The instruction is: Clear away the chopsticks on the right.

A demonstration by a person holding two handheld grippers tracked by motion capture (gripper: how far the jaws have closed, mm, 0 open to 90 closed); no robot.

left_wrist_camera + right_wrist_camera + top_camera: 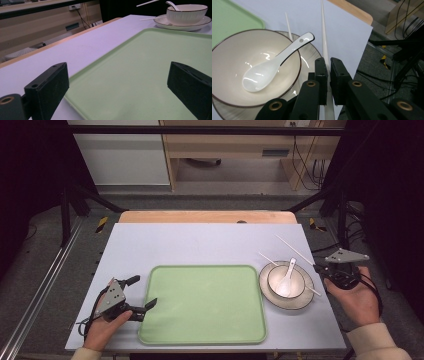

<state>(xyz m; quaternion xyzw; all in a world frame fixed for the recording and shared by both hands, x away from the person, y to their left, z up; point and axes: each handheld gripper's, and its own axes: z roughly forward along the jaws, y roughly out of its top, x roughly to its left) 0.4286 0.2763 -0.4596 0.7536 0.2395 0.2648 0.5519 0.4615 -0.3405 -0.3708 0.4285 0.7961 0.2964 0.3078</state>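
Observation:
A cream bowl (297, 281) with a white spoon (287, 279) in it stands on a plate (295, 304) to the right of the green tray (200, 305). My right gripper (329, 75) is shut on a white chopstick (323, 37), which points away over the table past the plate's far side. A second chopstick (288, 22) lies under or behind the bowl across the plate. In the high view the right gripper (320, 271) sits just right of the plate. My left gripper (144, 291) is open at the tray's left edge, with nothing between its jaws.
The tray (150, 62) is bare and lies close to the table's near edge. The bowl (186, 13) and plate (182, 25) stand beyond its far corner in the left gripper view. Past the table's right edge hang cables and a black frame.

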